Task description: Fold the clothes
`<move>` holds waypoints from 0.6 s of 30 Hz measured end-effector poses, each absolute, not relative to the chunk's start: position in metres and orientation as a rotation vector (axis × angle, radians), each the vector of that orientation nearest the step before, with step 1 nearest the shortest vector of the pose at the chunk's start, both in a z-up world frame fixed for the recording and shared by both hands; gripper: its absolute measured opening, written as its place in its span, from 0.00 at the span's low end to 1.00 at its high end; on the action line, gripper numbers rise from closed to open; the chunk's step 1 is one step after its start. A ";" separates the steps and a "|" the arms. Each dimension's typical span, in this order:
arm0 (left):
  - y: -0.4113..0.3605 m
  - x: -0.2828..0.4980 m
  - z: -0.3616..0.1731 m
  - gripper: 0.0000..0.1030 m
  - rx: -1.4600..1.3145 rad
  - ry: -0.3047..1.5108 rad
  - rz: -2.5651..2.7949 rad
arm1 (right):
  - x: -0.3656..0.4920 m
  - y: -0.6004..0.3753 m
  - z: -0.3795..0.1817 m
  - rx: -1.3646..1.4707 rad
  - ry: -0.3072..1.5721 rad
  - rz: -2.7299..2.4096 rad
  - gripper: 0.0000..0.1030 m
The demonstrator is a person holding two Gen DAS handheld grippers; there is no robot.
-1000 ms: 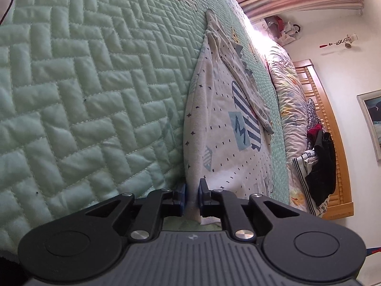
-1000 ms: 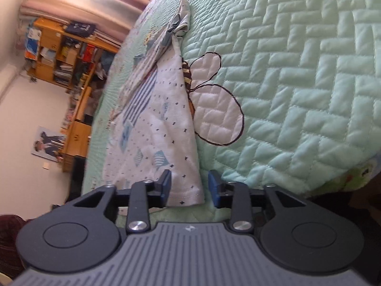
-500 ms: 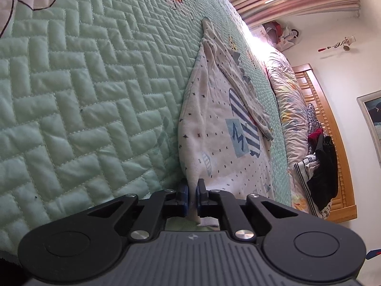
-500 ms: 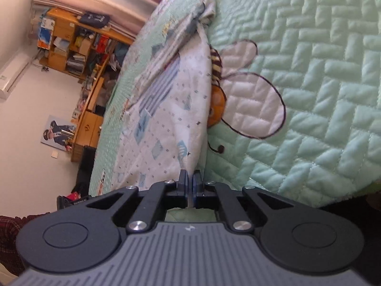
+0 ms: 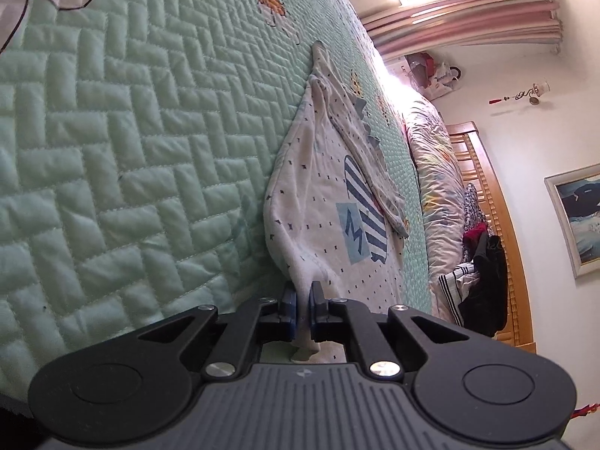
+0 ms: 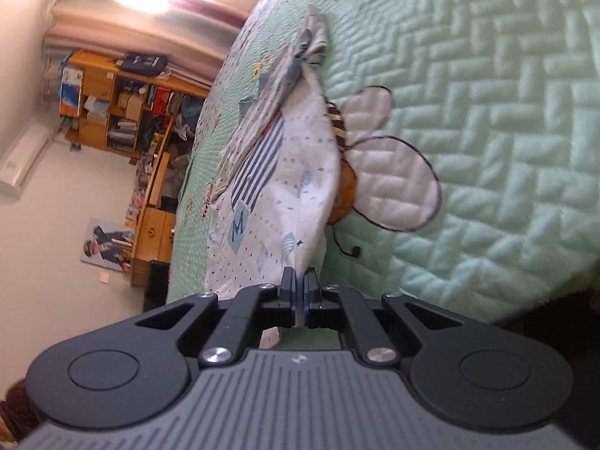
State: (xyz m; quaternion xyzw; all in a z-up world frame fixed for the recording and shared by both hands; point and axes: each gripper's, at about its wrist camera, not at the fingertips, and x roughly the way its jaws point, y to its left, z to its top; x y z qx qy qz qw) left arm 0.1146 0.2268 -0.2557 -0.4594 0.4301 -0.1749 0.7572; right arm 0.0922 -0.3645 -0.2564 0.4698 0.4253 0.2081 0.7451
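1. Jaws of the right gripper (image 6: 299,288), apart a second earlier, had clamped the printed garment (image 6: 285,187) on the green quilt (image 6: 487,112)
2. Left gripper (image 5: 303,300) already pinched its own hem corner, readying a two-handed fold

The left gripper (image 5: 303,302) is built of matte black plastic: two flat angled linkage arms, each with a triangular cut-out, run forward from a pair of broad rounded lobes, and each lobe carries a shallow circular recess. Bright silver screw heads mark the pivots, two large ones near the body and smaller ones further out along the arms. Its fingers (image 5: 289,309) are black with blue pads on the inner faces. The body behind is grey and ribbed lengthwise, with a small pale logo at its front edge (too small to read). The right gripper (image 6: 299,296) looks identical in colour, shape and screws.
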 end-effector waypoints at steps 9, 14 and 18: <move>0.231 0.115 -0.255 0.06 -1.019 0.929 -0.373 | 0.081 -0.383 -0.272 1.181 0.879 0.428 0.08; 0.232 0.114 -0.258 0.06 -1.027 0.929 -0.366 | 0.080 -0.380 -0.277 1.119 0.940 0.427 0.08; 0.232 0.113 -0.258 0.06 -1.026 0.935 -0.371 | 0.081 -0.371 -0.270 1.055 0.937 0.418 0.09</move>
